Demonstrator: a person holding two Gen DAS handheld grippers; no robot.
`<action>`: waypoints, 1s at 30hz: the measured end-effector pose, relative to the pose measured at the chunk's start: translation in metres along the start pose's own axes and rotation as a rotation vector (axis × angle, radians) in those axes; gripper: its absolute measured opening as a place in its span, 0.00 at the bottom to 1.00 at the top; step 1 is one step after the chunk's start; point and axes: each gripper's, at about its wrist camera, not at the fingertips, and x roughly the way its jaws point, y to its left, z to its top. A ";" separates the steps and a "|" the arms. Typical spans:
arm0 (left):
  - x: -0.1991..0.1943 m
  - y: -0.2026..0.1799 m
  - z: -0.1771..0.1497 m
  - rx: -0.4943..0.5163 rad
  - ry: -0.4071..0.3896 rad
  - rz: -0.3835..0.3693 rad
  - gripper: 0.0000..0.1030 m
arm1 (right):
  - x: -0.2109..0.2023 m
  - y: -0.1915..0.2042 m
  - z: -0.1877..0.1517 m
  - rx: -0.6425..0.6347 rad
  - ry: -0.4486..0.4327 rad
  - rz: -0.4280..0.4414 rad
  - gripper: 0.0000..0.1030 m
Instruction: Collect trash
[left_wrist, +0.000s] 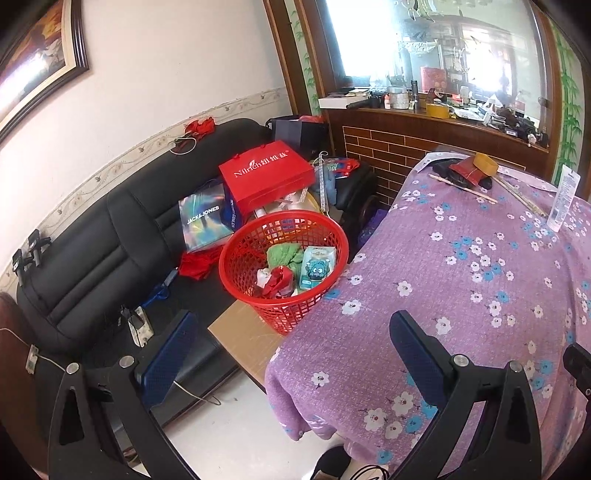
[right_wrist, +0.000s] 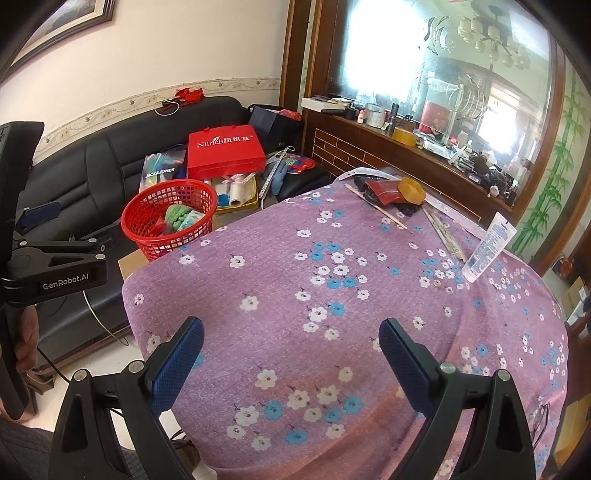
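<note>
The red basket (left_wrist: 283, 266) stands beside the purple tablecloth (left_wrist: 480, 280), ahead of the left gripper (left_wrist: 291, 350), whose fingers are spread and empty. The right gripper (right_wrist: 291, 354), also spread and empty, hangs over the cloth; only the right wrist view shows the left gripper from its side.

Left wrist view looks down over table (left_wrist: 480, 277) corner toward red basket (left_wrist: 284, 258). Right wrist view sits above tabletop. Both share basket (right_wrist: 170, 218), sofa (right_wrist: 110, 158).

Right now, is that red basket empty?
No. The red basket holds green cloth, a cartoon packet and red-white scraps.
</note>
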 end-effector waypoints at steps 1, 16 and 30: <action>0.000 0.000 0.000 -0.001 0.002 -0.002 1.00 | 0.000 0.001 0.000 0.000 0.001 0.000 0.95; 0.001 0.001 -0.003 0.000 0.004 -0.005 1.00 | 0.001 0.004 -0.001 -0.003 0.010 -0.006 0.95; 0.005 -0.015 -0.001 0.040 0.009 -0.055 1.00 | 0.002 -0.007 -0.011 0.012 0.028 -0.035 0.95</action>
